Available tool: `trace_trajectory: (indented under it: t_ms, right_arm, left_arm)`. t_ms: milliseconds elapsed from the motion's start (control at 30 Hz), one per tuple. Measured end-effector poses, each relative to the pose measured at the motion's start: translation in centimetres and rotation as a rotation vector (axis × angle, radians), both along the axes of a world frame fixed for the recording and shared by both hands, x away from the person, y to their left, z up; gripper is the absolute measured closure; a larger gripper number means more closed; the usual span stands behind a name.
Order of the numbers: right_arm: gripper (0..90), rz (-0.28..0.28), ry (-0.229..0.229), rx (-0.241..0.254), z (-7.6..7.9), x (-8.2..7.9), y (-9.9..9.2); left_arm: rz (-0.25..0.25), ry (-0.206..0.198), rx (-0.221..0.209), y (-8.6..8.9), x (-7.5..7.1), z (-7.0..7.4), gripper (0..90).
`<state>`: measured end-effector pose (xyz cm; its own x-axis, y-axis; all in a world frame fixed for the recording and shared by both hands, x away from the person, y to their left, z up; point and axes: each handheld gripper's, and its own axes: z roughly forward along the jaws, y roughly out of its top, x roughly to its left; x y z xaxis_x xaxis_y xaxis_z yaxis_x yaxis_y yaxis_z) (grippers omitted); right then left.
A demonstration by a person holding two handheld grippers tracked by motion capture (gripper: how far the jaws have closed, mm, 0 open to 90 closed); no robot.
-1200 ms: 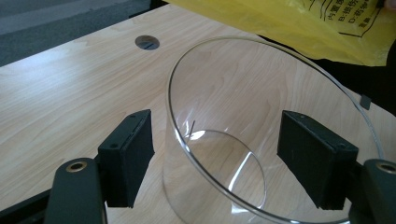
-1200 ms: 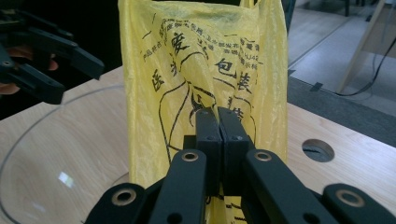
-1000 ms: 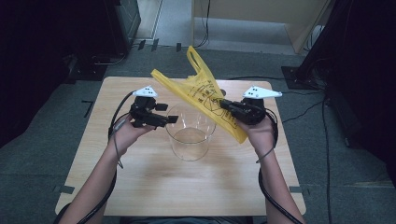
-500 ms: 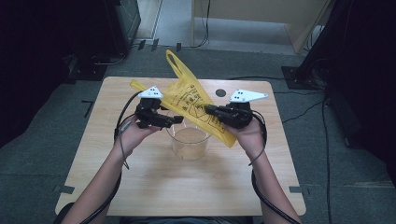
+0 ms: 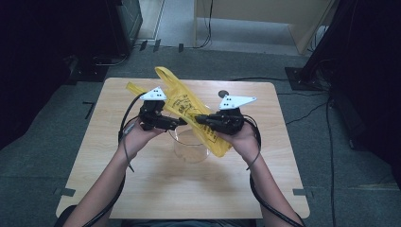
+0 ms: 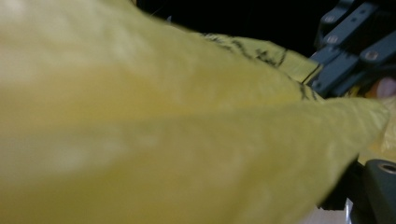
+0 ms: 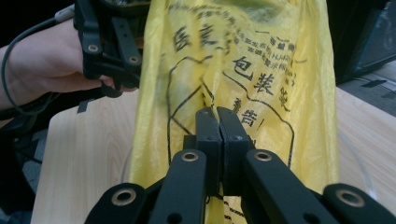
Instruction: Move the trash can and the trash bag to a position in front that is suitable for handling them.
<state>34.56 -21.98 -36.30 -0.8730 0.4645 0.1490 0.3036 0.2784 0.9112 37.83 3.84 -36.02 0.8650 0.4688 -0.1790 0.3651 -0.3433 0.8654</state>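
Two grips on yellow bag (image 5: 189, 111), stretched just above clear container (image 5: 190, 144) at mid-table (image 5: 118, 189). Right gripper (image 7: 217, 114) pinched tight on film. Left gripper (image 5: 177, 122) at opposite edge, jaws hidden behind plastic, cannot tell width. Best spread mouth wider than rim, keep level, lower evenly, avoid tipping container

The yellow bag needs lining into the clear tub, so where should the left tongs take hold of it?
On the bag's free upper edge near the handles, from its left side: the right tongs already pinch the lower panel over the clear tub, so a grip opposite could spread the mouth.
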Motion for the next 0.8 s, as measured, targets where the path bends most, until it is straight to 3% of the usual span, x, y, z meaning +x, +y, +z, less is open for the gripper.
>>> trace_trajectory:
  t_ms: [267, 333, 500, 567, 700, 800]
  right_arm:
    - [89.9, 0.031, -0.003, -0.011, -0.4, 0.0, 0.5]
    - [89.9, 0.032, -0.007, -0.022, -0.5, 0.0, 0.5]
    - [89.9, 0.059, -0.016, -0.030, -0.7, 0.0, 0.5]
    - [89.8, 0.065, -0.028, -0.059, -0.7, -0.1, 0.5]
    - [89.8, 0.088, -0.030, -0.057, -0.9, -0.1, 0.3]
    - [89.8, 0.112, -0.028, -0.069, -1.0, -0.1, 0.6]
  left_arm:
    - [-0.021, 0.000, -0.006, 0.0, -0.1, 0.0, 25.8]
    - [-0.035, 0.017, -0.017, 0.1, 0.0, 0.0, 26.6]
    - [-0.018, 0.053, -0.055, 1.0, 0.5, 0.3, 26.7]
    - [-0.010, 0.065, -0.076, 1.3, 0.6, 0.4, 26.7]
    - [-0.017, 0.121, -0.114, 1.3, 1.0, 0.0, 27.2]
    - [-0.039, 0.142, -0.119, 1.0, 1.2, -0.6, 36.0]
